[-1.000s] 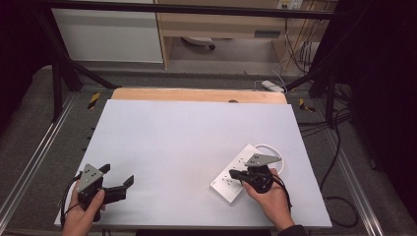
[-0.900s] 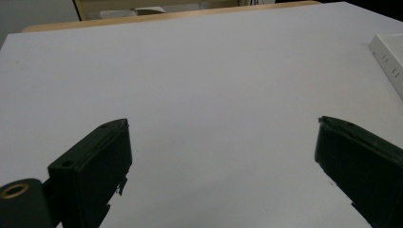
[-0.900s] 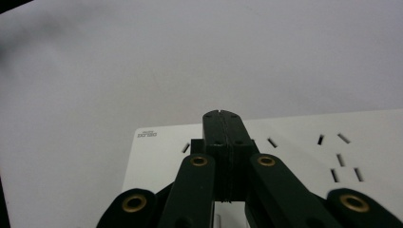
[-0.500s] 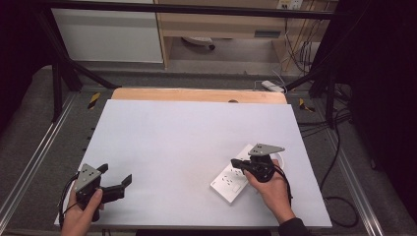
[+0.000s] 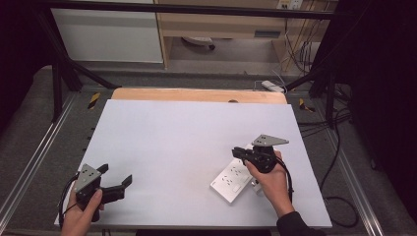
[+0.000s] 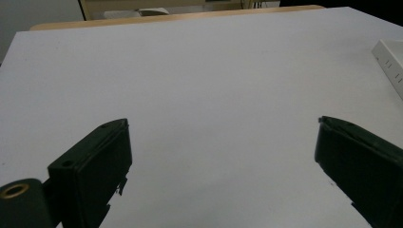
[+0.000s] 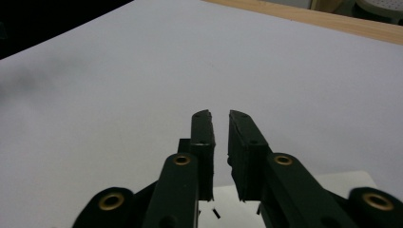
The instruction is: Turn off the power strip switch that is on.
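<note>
White power strip on a pale grey surface

The power strip (image 5: 231, 181) is white, dotted with small dark socket slots in groups. The surface (image 5: 187, 142) is a plain pale grey sheet with a light wood strip (image 5: 196, 95) along its far edge. Both the left gripper (image 5: 118, 183) and the right gripper (image 5: 239, 152) are black, with brass-coloured rivets, each topped by a grey three-cornered plate.

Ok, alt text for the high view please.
A person's right gripper, jaws slightly apart and empty, hovers over a white power strip on a white table. The left gripper rests near the table's front left corner, jaws wide open.
</note>
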`<move>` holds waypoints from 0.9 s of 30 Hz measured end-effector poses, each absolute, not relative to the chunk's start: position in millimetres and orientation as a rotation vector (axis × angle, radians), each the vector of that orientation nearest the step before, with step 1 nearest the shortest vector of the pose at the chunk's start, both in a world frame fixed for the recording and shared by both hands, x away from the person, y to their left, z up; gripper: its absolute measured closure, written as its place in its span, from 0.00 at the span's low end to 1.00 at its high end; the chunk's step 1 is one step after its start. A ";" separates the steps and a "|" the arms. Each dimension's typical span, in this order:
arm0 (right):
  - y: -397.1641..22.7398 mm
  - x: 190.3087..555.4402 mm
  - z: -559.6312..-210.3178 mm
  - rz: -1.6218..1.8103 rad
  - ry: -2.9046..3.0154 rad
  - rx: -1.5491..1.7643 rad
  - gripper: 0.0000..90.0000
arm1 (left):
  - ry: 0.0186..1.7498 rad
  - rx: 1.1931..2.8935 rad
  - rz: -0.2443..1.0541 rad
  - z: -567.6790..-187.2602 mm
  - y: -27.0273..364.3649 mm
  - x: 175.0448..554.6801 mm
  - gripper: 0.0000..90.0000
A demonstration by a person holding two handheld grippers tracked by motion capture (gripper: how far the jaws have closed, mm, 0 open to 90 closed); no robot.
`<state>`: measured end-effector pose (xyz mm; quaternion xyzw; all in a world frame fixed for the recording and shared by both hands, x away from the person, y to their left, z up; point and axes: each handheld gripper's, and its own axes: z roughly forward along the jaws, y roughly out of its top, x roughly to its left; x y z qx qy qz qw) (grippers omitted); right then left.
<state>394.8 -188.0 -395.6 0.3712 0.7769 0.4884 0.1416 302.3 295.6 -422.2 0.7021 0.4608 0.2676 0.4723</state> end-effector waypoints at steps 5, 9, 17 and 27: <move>-187.9 393.1 -393.9 1.424 2.189 1.056 0.72 | 1.125 1.724 0.655 -422.0 295.4 302.1 0.05; -188.2 392.4 -393.3 1.445 2.133 1.040 0.57 | 1.125 1.725 0.656 -421.9 296.0 302.0 0.06; -190.1 393.8 -393.7 1.478 2.061 1.022 0.36 | 1.123 1.725 0.654 -422.1 295.3 301.9 0.05; -198.3 393.5 -386.4 1.483 1.980 1.079 0.10 | 1.120 1.726 0.656 -421.9 295.7 301.7 0.05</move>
